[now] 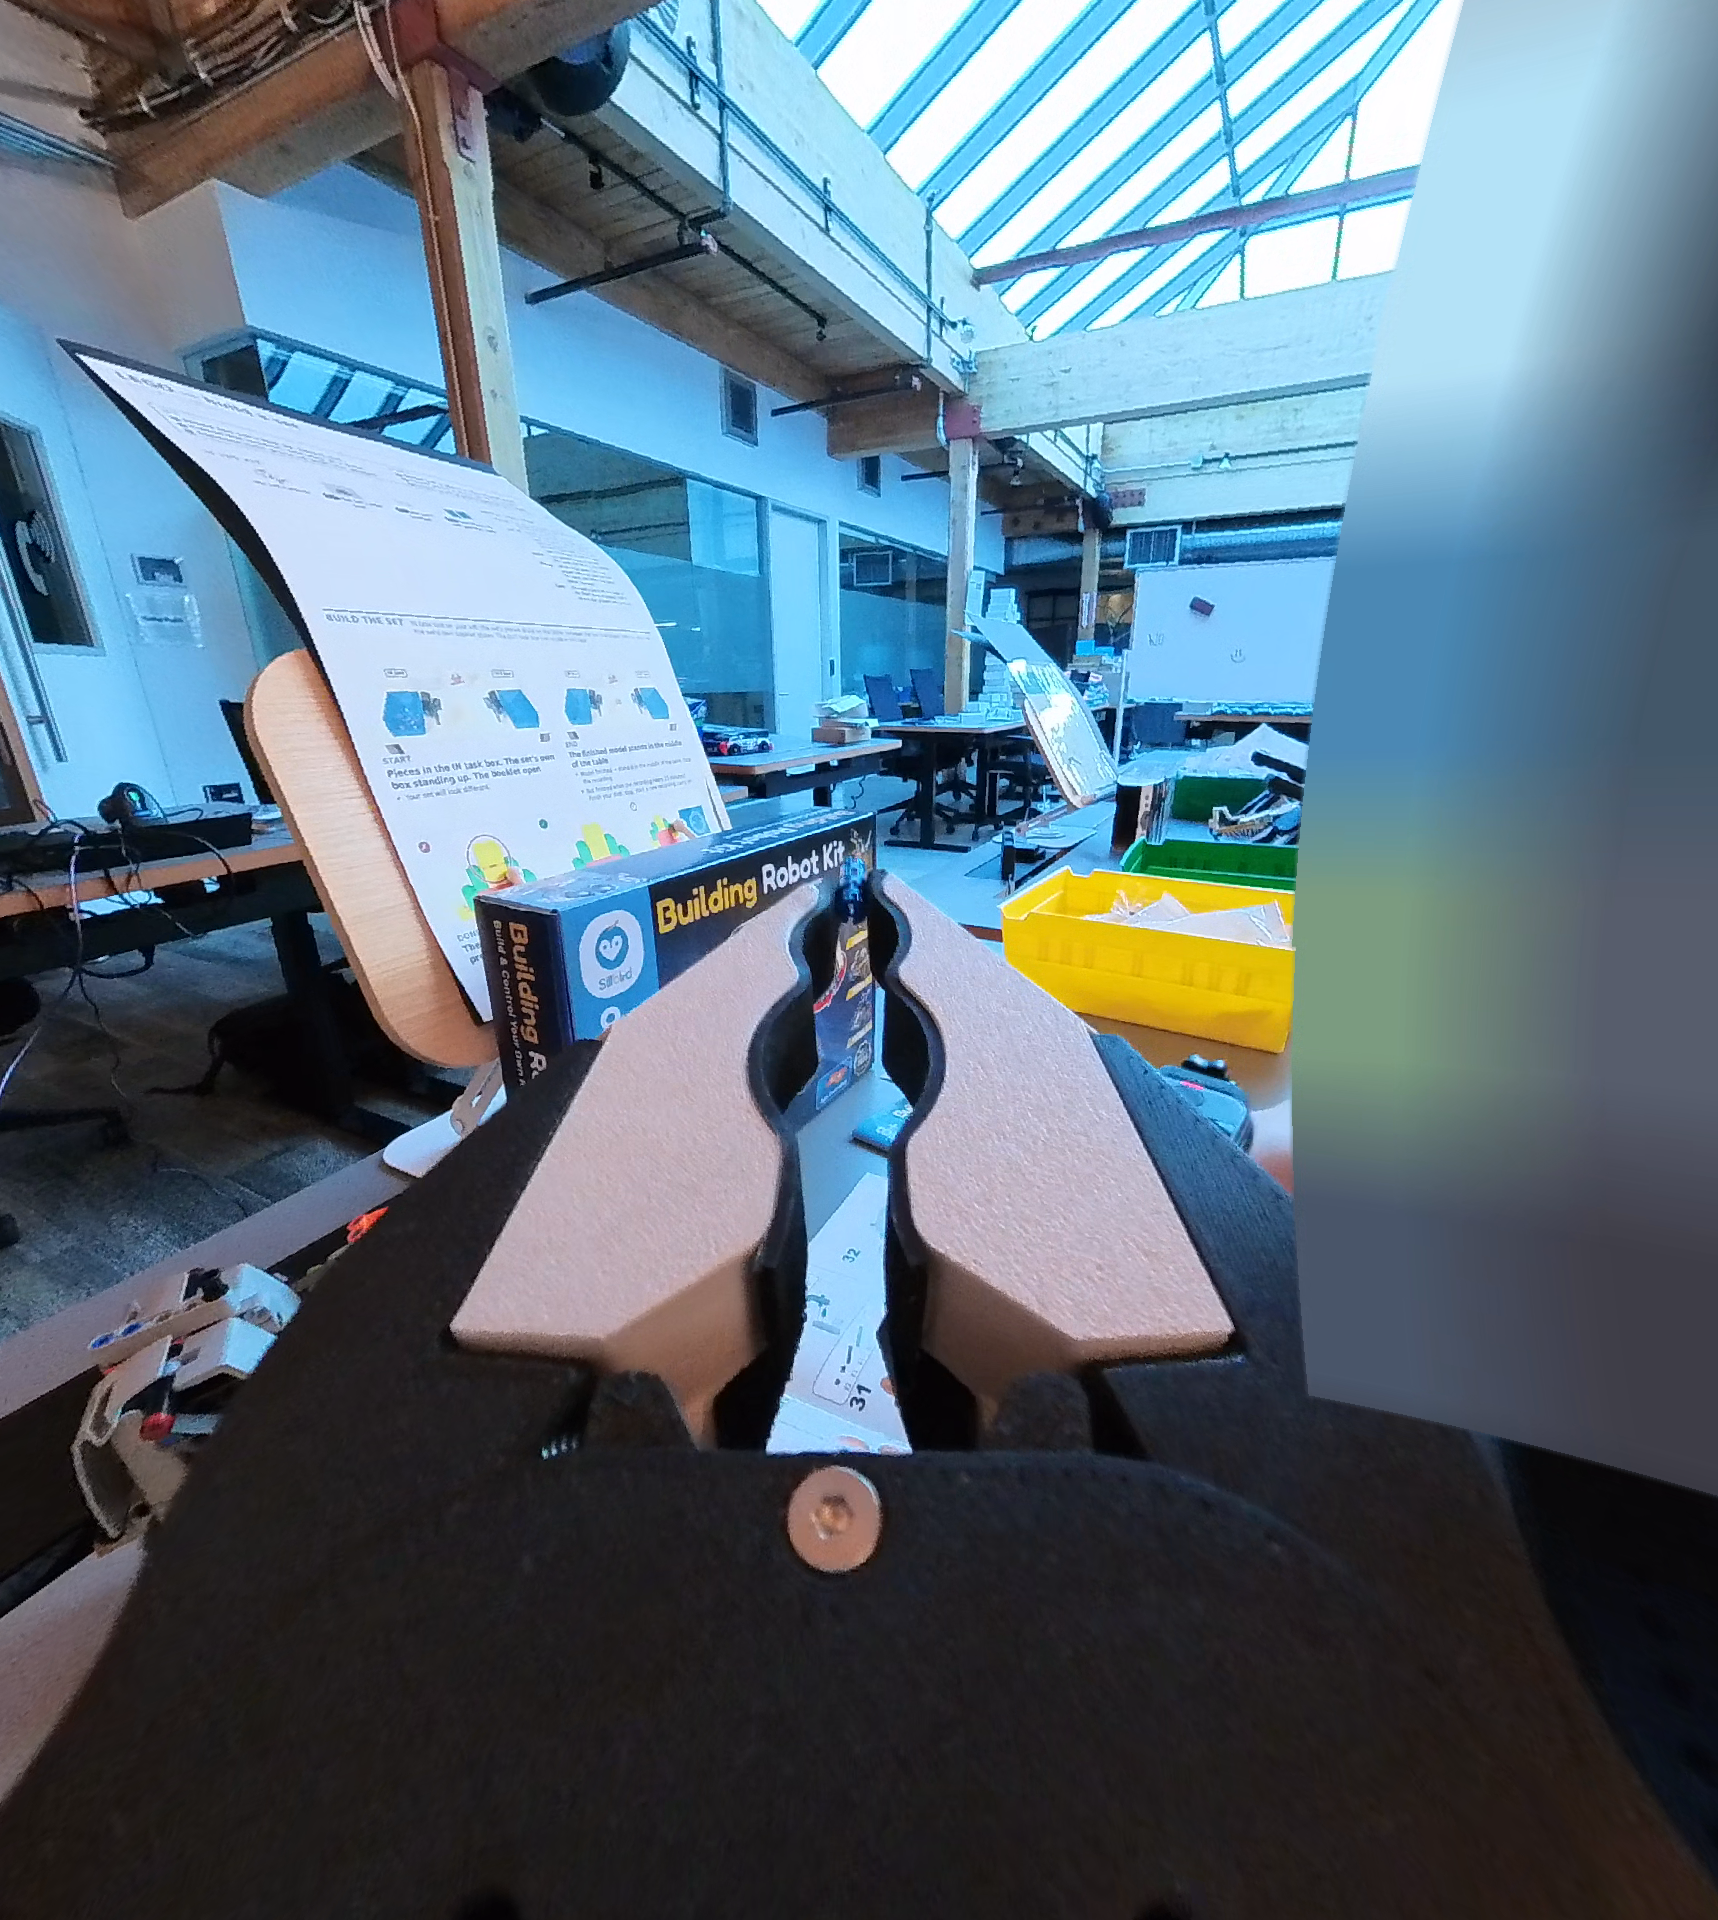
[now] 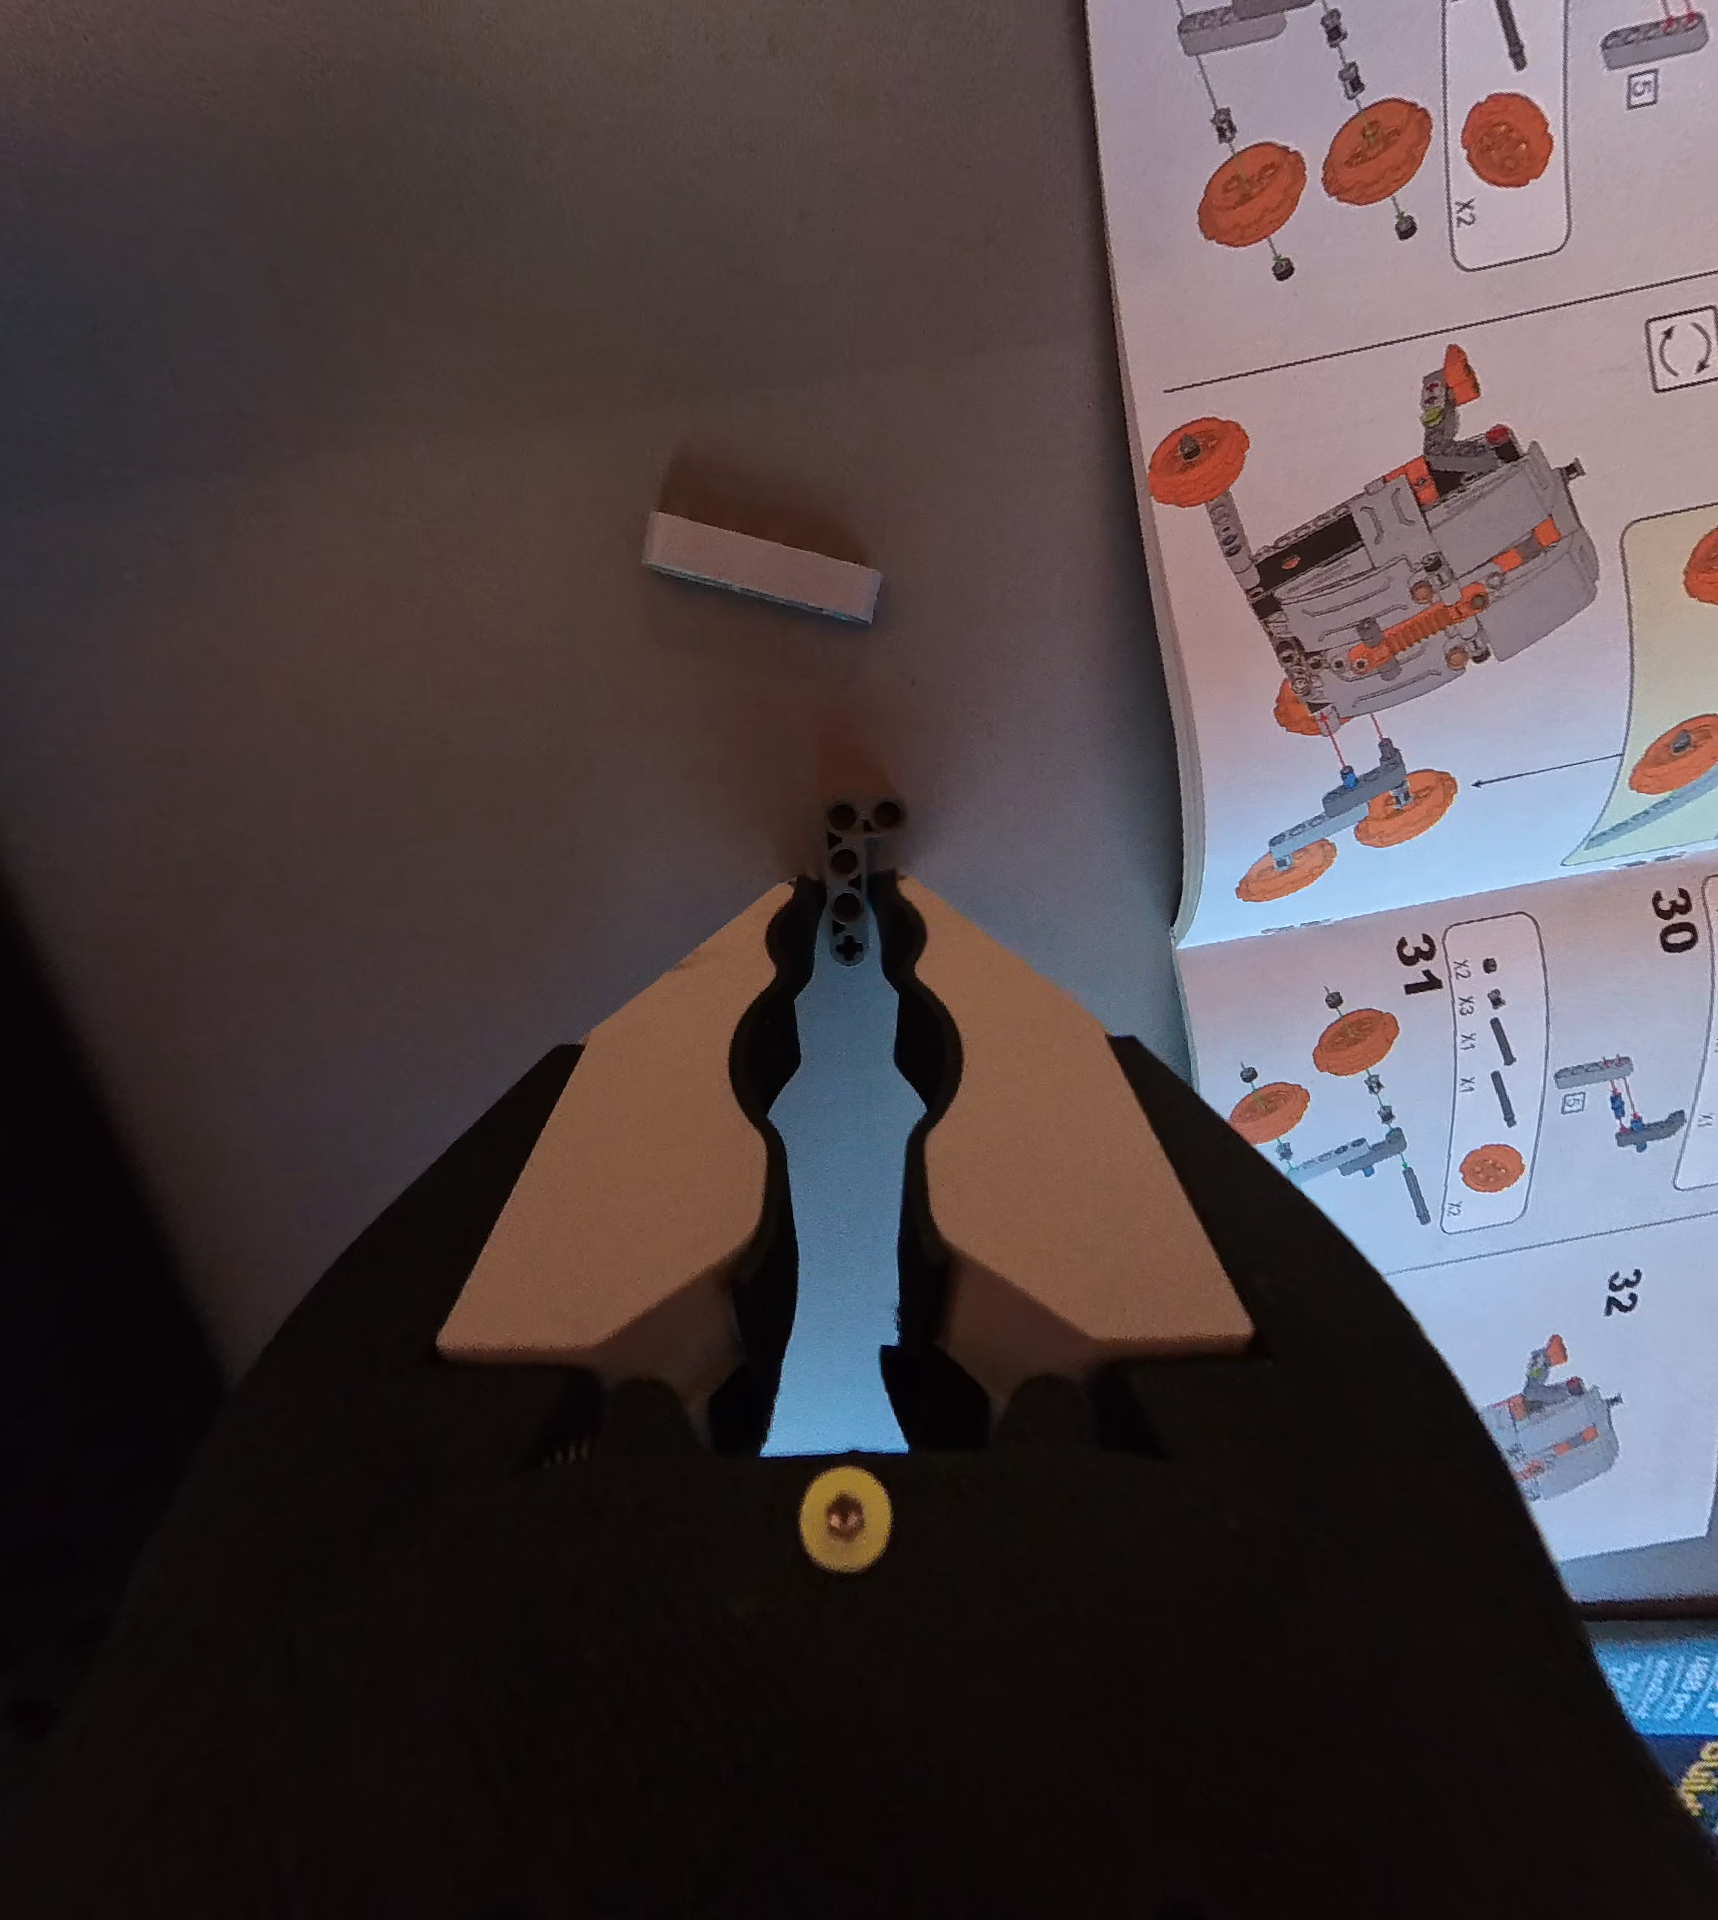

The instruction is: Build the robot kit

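The right tool (image 2: 847, 883) is clenched on a small dark L-shaped pin-hole beam (image 2: 850, 868), held over the grey surface (image 2: 315, 520); keep it square. Beyond lies a light-grey beam (image 2: 761, 569), with the instruction booklet (image 2: 1457, 644) alongside. The left tool (image 1: 850, 894) pinches a tiny blue piece (image 1: 850, 896) before the kit box (image 1: 689, 925).

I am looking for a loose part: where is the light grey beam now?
In the right wrist view the light grey beam lies on the grey table, beyond the right tool, left of the open instruction booklet.
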Available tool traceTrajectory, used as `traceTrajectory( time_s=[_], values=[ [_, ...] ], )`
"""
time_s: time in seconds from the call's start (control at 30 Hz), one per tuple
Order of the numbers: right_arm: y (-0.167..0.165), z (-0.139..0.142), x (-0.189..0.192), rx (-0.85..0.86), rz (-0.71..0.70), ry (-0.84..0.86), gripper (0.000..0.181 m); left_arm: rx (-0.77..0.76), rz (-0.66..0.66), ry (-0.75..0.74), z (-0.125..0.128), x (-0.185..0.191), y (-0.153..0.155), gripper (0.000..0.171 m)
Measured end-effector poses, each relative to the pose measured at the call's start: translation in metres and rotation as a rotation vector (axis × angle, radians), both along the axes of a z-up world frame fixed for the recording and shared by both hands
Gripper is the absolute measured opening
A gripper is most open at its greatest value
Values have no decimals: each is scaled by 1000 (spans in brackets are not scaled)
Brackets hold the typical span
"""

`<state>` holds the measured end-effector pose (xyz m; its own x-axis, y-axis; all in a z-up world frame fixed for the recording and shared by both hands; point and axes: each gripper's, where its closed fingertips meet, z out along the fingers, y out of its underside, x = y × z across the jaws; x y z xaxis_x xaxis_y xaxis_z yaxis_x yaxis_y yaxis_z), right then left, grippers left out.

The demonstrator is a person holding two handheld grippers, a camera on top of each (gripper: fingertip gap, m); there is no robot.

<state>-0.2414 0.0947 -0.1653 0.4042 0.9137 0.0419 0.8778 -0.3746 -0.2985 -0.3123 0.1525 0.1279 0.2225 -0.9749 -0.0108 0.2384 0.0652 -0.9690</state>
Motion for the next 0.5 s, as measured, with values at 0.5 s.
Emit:
traceTrajectory(
  time_s=[0.5],
  values=[
    [-2, -1, 0, -28, 7, 50, 8, -2, 10, 18, -6, 1, 3, 2]
  ],
)
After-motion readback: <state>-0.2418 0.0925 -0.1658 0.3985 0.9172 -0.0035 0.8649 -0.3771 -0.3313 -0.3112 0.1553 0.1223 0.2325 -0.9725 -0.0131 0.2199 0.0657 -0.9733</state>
